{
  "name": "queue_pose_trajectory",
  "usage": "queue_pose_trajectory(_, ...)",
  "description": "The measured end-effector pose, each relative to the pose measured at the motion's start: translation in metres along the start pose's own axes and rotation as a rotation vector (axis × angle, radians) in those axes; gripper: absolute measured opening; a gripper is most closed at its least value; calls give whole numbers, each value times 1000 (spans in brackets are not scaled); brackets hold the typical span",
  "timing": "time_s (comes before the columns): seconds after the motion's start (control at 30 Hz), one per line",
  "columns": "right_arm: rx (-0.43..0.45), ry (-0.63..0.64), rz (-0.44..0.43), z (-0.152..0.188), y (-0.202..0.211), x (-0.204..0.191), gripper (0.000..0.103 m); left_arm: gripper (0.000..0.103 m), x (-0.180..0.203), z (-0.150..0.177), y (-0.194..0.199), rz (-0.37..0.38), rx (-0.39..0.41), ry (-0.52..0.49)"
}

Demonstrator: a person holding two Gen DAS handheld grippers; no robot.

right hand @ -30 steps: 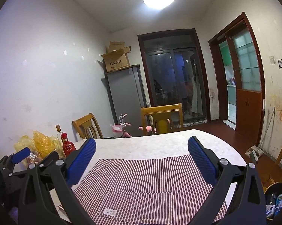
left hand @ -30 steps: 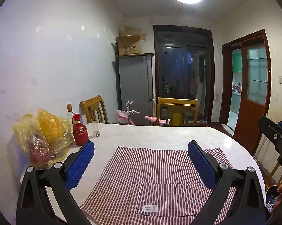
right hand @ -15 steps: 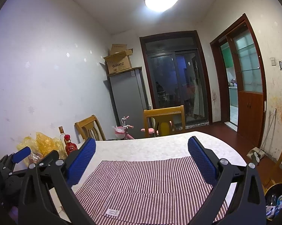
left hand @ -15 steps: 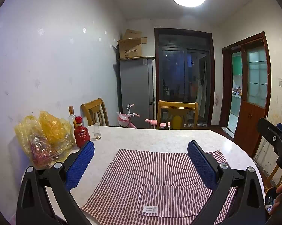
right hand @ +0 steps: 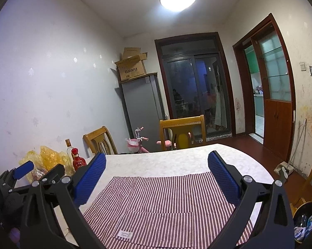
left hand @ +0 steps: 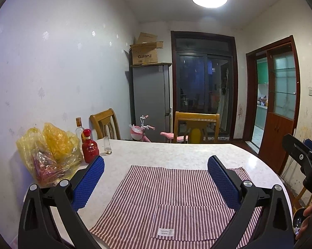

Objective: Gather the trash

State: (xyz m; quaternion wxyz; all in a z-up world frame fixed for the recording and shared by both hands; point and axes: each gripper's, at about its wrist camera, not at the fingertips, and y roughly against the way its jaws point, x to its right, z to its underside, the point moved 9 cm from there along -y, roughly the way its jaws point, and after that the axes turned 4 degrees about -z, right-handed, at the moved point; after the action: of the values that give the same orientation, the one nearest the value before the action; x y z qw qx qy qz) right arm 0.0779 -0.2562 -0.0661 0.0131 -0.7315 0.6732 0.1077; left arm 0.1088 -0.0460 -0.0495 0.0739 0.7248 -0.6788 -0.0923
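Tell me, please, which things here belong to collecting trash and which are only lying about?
Likely for the job:
- crumpled yellow plastic bag on the table, possibly trash
- round black bin holding wrappers
- open left gripper
- open right gripper

Only lying about:
- striped red-and-white cloth
- red ceramic bottle
- small clear glass

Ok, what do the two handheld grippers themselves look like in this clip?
Both match: the left gripper and right gripper have black angular plastic frames with silver round bolts and two long fingers faced with blue dimpled rubber pads. No cables or sleeves show.
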Motion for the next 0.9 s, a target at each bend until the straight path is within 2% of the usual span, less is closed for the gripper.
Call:
queue_pose_trajectory(0.57, -5, -2, -1, 1, -2, -1, 98, 97, -1, 2, -4, 10, -1, 0)
queue_pose_trajectory(0.9, -6, -3, -2, 2, -2, -1, 98, 97, -3, 2, -2, -52, 31, -22)
